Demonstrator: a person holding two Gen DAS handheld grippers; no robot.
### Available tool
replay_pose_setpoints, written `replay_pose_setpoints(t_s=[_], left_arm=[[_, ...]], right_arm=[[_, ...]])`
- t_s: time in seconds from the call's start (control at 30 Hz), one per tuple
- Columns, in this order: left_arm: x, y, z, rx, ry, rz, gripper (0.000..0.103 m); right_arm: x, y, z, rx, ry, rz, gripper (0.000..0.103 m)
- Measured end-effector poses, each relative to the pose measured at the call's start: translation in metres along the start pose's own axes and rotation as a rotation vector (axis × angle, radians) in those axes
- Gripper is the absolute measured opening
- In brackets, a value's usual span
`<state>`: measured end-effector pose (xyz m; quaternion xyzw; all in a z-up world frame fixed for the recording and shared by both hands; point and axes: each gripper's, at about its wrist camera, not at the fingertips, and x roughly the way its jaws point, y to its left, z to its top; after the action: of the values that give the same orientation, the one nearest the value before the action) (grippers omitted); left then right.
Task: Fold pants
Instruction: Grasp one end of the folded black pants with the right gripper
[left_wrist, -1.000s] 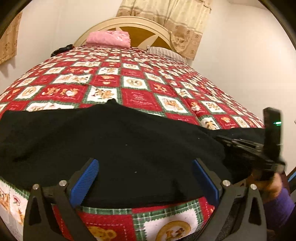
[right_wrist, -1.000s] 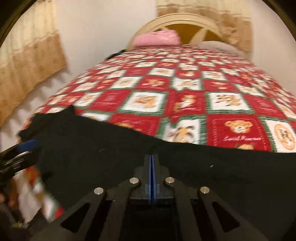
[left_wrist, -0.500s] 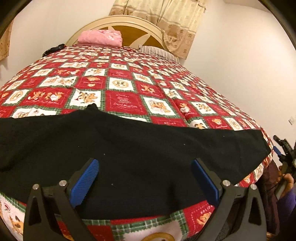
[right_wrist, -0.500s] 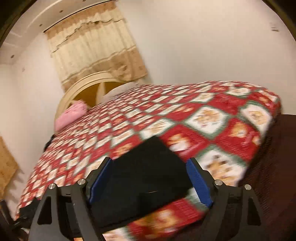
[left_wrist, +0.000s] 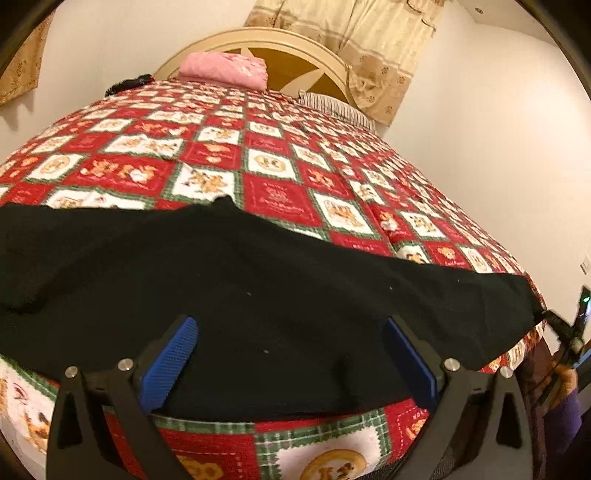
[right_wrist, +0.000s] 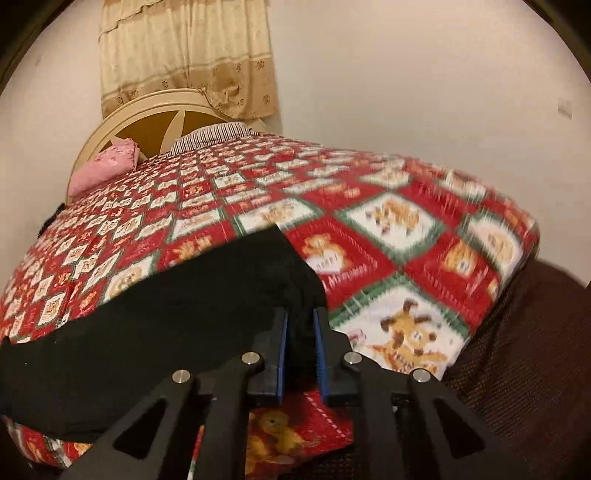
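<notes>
Black pants (left_wrist: 258, 288) lie spread crosswise along the near edge of the bed. My left gripper (left_wrist: 290, 363) hovers open over their near edge, blue pads (left_wrist: 170, 360) wide apart with nothing pinched. In the right wrist view the pants (right_wrist: 166, 325) run off to the left. My right gripper (right_wrist: 301, 343) is at their right end, near the bed's corner. Its jaws are closing, and the black cloth fills the narrow gap between the blue pads (right_wrist: 282, 354). From the left wrist view, the right gripper (left_wrist: 554, 321) touches the pants' far right tip, held by a hand in a purple sleeve.
The bed carries a red, white and green patchwork quilt (left_wrist: 273, 162). A pink pillow (left_wrist: 225, 68) and a striped pillow (left_wrist: 332, 105) lie by the cream headboard (left_wrist: 258, 40). A wall runs along the right side. Dark brown fabric (right_wrist: 524, 354) hangs below the bed's corner.
My right gripper left the pants' middle, swung right to their end, opened wide and has closed around the cloth there. The left gripper stayed open in place.
</notes>
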<state>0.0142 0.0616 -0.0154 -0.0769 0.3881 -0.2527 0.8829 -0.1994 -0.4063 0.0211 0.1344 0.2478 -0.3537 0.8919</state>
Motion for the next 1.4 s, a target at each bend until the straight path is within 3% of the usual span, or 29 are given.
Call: replay_pose_setpoints(t_s=[0.13, 0.23, 0.33, 0.4, 0.6, 0.7, 0.83, 0.9, 0.93, 0.97, 1.2, 1.3, 1.37, 1.4], left_arm=[[-0.004, 0.007, 0.002, 0.001, -0.019, 0.029, 0.102], [-0.005, 0.014, 0.002, -0.03, -0.017, 0.026, 0.102], [-0.01, 0.019, 0.0, -0.041, -0.026, 0.031, 0.102], [-0.013, 0.021, -0.001, -0.036, -0.03, 0.046, 0.102], [-0.024, 0.039, -0.007, -0.036, -0.031, 0.121, 0.102], [-0.024, 0.049, -0.01, -0.062, -0.02, 0.123, 0.102], [-0.018, 0.049, -0.008, -0.065, -0.015, 0.082, 0.102], [-0.014, 0.041, -0.006, -0.039, -0.013, 0.075, 0.102], [-0.013, 0.038, -0.006, -0.026, -0.012, 0.072, 0.102], [-0.011, 0.034, -0.007, -0.013, -0.01, 0.066, 0.102], [-0.003, 0.022, -0.01, 0.011, 0.016, 0.042, 0.102], [-0.01, 0.022, -0.011, 0.016, 0.006, 0.052, 0.102], [-0.013, 0.026, -0.012, 0.007, 0.005, 0.071, 0.102], [-0.013, 0.03, -0.012, -0.008, 0.007, 0.076, 0.102]], right_arm=[[-0.04, 0.072, 0.016, -0.119, -0.092, 0.215, 0.014], [-0.05, 0.151, 0.003, -0.278, -0.092, 0.384, 0.013], [-0.046, 0.227, -0.033, -0.408, -0.058, 0.547, 0.013], [-0.045, 0.275, -0.066, -0.515, -0.058, 0.609, 0.011], [-0.043, 0.343, -0.142, -0.656, -0.002, 0.722, 0.01], [-0.047, 0.343, -0.146, -0.629, 0.017, 0.742, 0.01], [-0.059, 0.303, -0.116, -0.535, -0.065, 0.671, 0.014], [-0.063, 0.28, -0.109, -0.529, -0.116, 0.632, 0.042], [-0.065, 0.269, -0.108, -0.55, -0.142, 0.612, 0.063], [-0.065, 0.26, -0.11, -0.597, -0.168, 0.583, 0.065], [-0.045, 0.256, -0.129, -0.868, -0.13, 0.477, 0.065], [-0.037, 0.262, -0.146, -1.019, -0.137, 0.421, 0.053], [-0.033, 0.257, -0.151, -1.049, -0.125, 0.406, 0.043], [-0.033, 0.256, -0.151, -1.054, -0.135, 0.405, 0.043]])
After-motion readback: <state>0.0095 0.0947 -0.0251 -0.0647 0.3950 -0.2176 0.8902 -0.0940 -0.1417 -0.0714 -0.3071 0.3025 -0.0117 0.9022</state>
